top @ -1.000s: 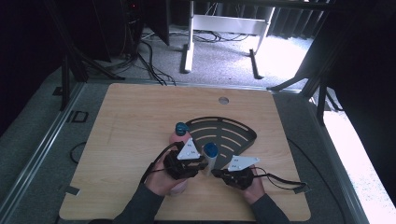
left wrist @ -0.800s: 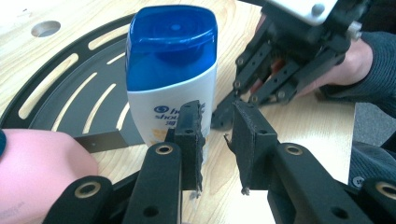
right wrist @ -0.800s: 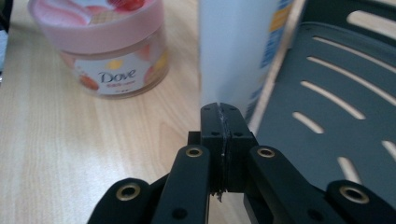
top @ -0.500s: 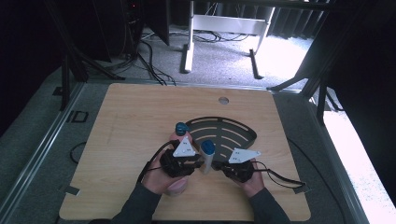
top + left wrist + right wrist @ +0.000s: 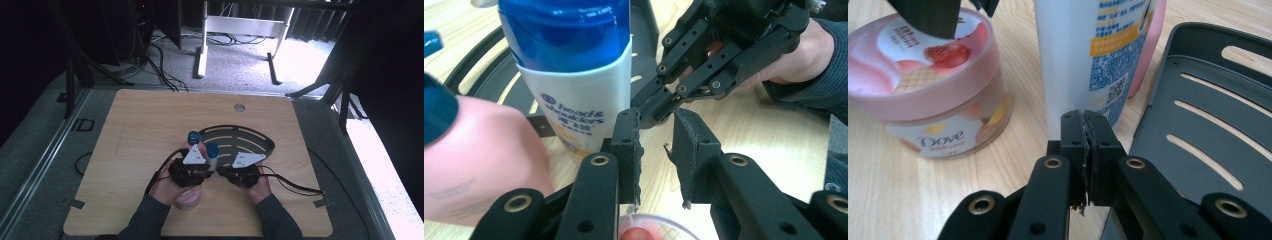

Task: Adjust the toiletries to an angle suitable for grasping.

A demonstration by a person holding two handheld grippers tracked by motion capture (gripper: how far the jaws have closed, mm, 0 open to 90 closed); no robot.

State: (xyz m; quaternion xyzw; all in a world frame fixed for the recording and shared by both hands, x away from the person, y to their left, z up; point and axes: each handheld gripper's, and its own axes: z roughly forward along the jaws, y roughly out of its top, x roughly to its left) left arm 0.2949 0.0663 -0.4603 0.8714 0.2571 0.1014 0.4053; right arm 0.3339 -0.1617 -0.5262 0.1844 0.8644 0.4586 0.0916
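Wooden table (image 5: 150, 130): right gripper (image 5: 1087, 150) pressed together, now nearer white bottle (image 5: 1083, 55); left gripper (image 5: 656, 150) spread.

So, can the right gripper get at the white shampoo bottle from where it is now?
Probably yes. In the right gripper view the white shampoo bottle stands upright straight ahead of the right gripper, and nothing lies between them. But its jaws are shut, so they must open first. The Dove jar and the black rack flank the bottle.

I am working in what is looking like a lab or test room: my wooden table (image 5: 150, 125) is standing on grey carpet (image 5: 235, 65), with dark curtains (image 5: 380, 60) hanging around it, metal frame legs (image 5: 202, 50) rising behind, and loose cables (image 5: 160, 55) trailing across the floor.
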